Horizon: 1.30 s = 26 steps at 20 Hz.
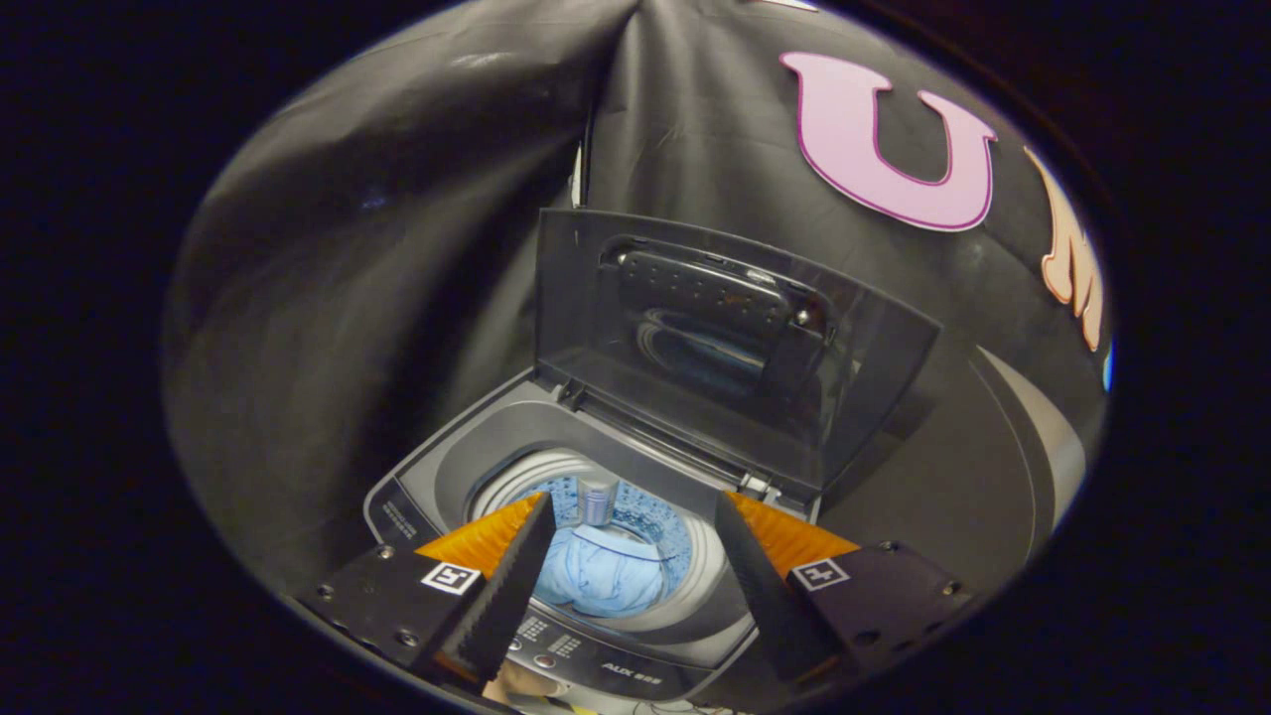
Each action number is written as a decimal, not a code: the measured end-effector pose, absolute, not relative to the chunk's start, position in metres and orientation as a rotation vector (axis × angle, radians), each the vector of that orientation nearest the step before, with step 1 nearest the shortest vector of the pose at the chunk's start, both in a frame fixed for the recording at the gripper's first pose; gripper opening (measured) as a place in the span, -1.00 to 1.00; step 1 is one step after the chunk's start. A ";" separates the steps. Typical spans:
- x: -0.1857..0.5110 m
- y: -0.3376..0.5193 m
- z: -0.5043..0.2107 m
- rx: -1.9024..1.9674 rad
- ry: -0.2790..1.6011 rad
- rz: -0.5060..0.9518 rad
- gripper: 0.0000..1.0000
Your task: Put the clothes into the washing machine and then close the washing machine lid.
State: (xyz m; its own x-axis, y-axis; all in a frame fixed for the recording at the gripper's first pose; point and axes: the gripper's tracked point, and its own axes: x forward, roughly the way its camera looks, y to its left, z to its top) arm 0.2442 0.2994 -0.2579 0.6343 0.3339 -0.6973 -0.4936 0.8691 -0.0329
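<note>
So the gripper (631, 516) was hovering above the dark grey top-loading washing machine (447, 467), looking down into it, with its two black ribbed fingers (501, 596) spread wide and nothing held between them. Each finger had an orange wedge behind it and a black plate with a small square marker on top.

The clothes, a light blue crumpled bundle of fabric (601, 576), were already sitting down in the drum (660, 531), which had a pale perforated wall with bluish speckling. Seen from the camera, the bundle sat right in the gap between the fingers, but well below them, not touching either one. A short silvery cylinder (596, 501) stood up in the drum just behind the bundle.

The machine's smoky translucent lid (725, 348) was up, standing nearly upright on its hinges at the far edge of the opening, beyond the fingertips. You could see a darker handle-like moulding across its upper part.

The control panel (586, 660) with little buttons ran along the near edge of the machine, just under the fingers. Black cloth wall (348, 248) hung behind everything.
</note>
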 end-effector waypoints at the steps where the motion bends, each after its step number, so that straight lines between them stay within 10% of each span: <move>1: 0.245 0.298 -0.256 -0.238 0.739 0.476 0.96; 26: 0.264 0.291 -0.228 -0.287 0.606 0.451 0.95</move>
State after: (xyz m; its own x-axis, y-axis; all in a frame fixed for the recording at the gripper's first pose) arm 0.2638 0.2911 -0.2280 0.7301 0.3216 -0.6030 -0.4859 0.8647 -0.1272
